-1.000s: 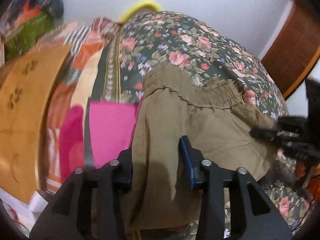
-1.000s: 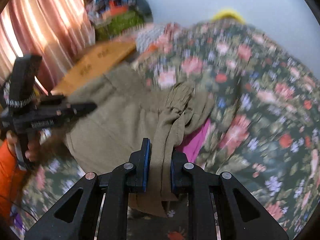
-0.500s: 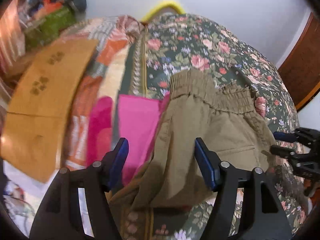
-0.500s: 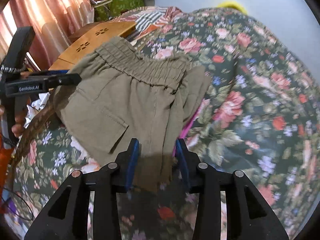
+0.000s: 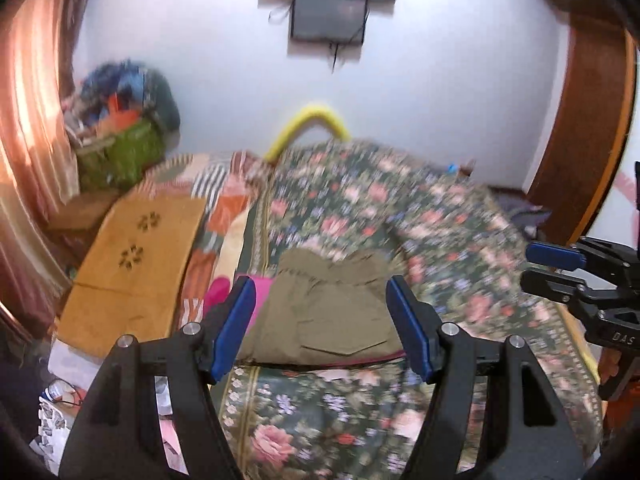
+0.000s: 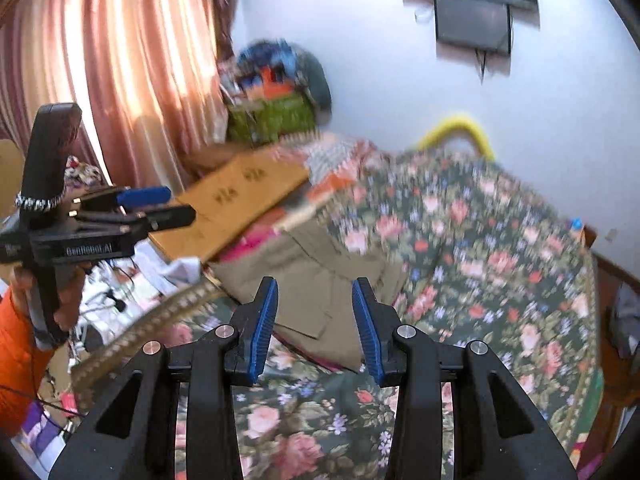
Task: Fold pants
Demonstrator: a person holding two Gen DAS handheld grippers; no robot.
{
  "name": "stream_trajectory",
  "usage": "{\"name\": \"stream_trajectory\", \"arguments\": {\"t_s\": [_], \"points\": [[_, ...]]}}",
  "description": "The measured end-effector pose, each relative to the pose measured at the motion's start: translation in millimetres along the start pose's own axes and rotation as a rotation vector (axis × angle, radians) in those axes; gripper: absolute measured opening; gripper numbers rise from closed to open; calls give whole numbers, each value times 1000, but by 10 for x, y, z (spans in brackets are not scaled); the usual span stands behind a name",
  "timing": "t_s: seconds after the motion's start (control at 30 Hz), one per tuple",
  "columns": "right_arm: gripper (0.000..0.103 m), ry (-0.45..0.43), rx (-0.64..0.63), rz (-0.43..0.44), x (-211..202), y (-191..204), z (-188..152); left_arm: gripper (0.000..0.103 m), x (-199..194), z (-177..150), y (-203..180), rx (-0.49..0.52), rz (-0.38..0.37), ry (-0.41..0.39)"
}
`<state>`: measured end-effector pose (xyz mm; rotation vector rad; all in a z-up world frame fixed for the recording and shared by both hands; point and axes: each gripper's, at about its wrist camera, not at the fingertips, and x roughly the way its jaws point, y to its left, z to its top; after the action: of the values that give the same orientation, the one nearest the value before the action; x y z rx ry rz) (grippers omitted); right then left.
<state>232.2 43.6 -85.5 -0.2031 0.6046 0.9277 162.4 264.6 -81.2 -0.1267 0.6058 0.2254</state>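
The olive pants [image 5: 332,312] lie in a folded bundle on the bed [image 5: 440,240], on its flowered green spread, near the bed's left side as the left wrist camera sees it. A back pocket flap faces up on the near edge of the bundle, and the gathered waistband lies at the far edge. A bright pink cloth [image 5: 240,296] peeps out from under the pants on the left and along the near edge.

The left tongs [image 5: 322,320] hang above the bed with their blue pads spread wide; nothing is between them, and the pants show through the gap well beyond the fingertips. The right tongs [image 6: 314,316] also stand apart and empty, with a narrower gap, over the near part of the spread. Neither pair touches the cloth.

In the right wrist view the left tongs appear at the left edge, carried by a hand [image 6: 60,280] with an orange sleeve [image 6: 16,360]. A tan board [image 5: 132,264] with cut-out flower shapes lies beside the bed, and a pink curtain [image 6: 120,60] hangs behind it. A green basket [image 6: 272,116] heaped with clothes stands in the corner. Both views are blurred.
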Motion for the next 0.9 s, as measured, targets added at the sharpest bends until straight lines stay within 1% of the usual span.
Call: {"name": "stream_trajectory", "arguments": {"t_s": [0.1, 0.2, 0.33, 0.4, 0.53, 0.57, 0.63, 0.7, 0.73, 0.77, 0.83, 0.87, 0.9], "points": [[35, -85, -8, 8, -385, 132, 47, 67, -453, 17, -166, 9, 28, -91], [35, -171, -13, 8, -775, 260, 71, 67, -943, -23, -340, 19, 26, -184], [35, -262, -24, 2, -1159, 409, 49, 68, -1426, -117, -516, 39, 46, -273], [35, -302, -23, 10, -1326, 469, 29, 68, -1611, -175, -580, 43, 44, -304], [36, -377, -13, 21, -1600, 571, -49, 75, -1972, -305, -711, 38, 47, -364], [38, -393, -11, 22, -1657, 598, -73, 75, -2034, -330, -739, 40, 51, -377], [46, -423, -5, 20, -1728, 623, -125, 77, -2163, -396, -795, 48, 66, -404], [48, -448, -6, 11, -1796, 664, -167, 84, -2255, -455, -852, 52, 72, -424], [52, -462, -6, 4, -1842, 688, -199, 88, -2285, -476, -863, 49, 71, -432], [55, -473, -5, -1, -1876, 705, -219, 88, -2316, -498, -882, 49, 68, -437], [66, -499, -1, -9, -1940, 737, -258, 90, -2366, -550, -913, 51, 65, -442], [68, -508, -1, -14, -1977, 754, -285, 91, -2382, -566, -926, 50, 63, -443], [71, -514, -1, -20, -2002, 768, -299, 95, -2407, -584, -940, 48, 59, -445]]}}
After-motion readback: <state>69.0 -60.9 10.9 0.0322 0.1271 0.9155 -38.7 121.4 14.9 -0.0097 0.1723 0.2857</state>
